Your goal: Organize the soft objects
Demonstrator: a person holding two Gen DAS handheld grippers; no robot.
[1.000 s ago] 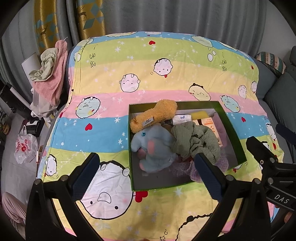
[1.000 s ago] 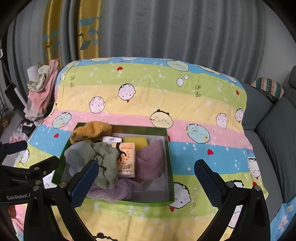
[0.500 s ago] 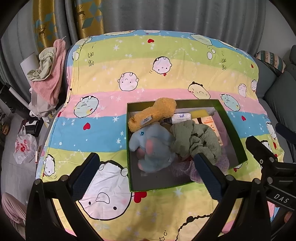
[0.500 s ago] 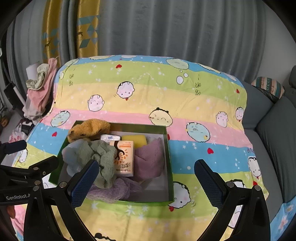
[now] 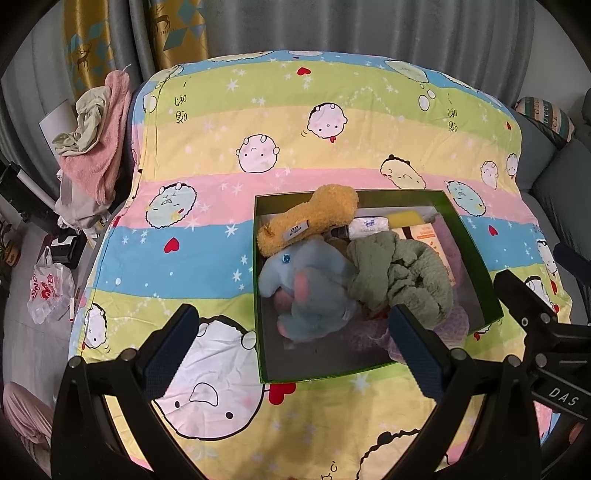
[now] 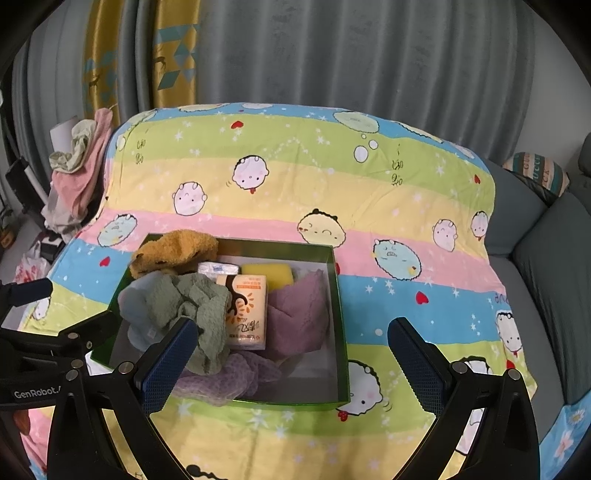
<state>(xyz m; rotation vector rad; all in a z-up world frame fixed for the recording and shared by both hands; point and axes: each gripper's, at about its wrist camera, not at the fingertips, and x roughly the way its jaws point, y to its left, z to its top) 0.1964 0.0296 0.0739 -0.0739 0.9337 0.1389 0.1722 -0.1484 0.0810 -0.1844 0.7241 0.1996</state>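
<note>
Striped cartoon-print bedsheet (image 5: 207, 258) covering the surface, green box (image 5: 472, 254) lying on it

Wall: grey curtains (image 6: 369, 51), gold patterned panels (image 5: 177, 33)
Right: grey sofa (image 6: 546, 251), striped cushion (image 6: 537, 173)
Left: clothes pile (image 5: 96, 140), plastic bag (image 5: 48, 291)

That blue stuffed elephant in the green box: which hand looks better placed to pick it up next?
Probably the left. The blue elephant lies between the open left gripper fingers; for the right gripper the green cloth mostly covers it.
</note>
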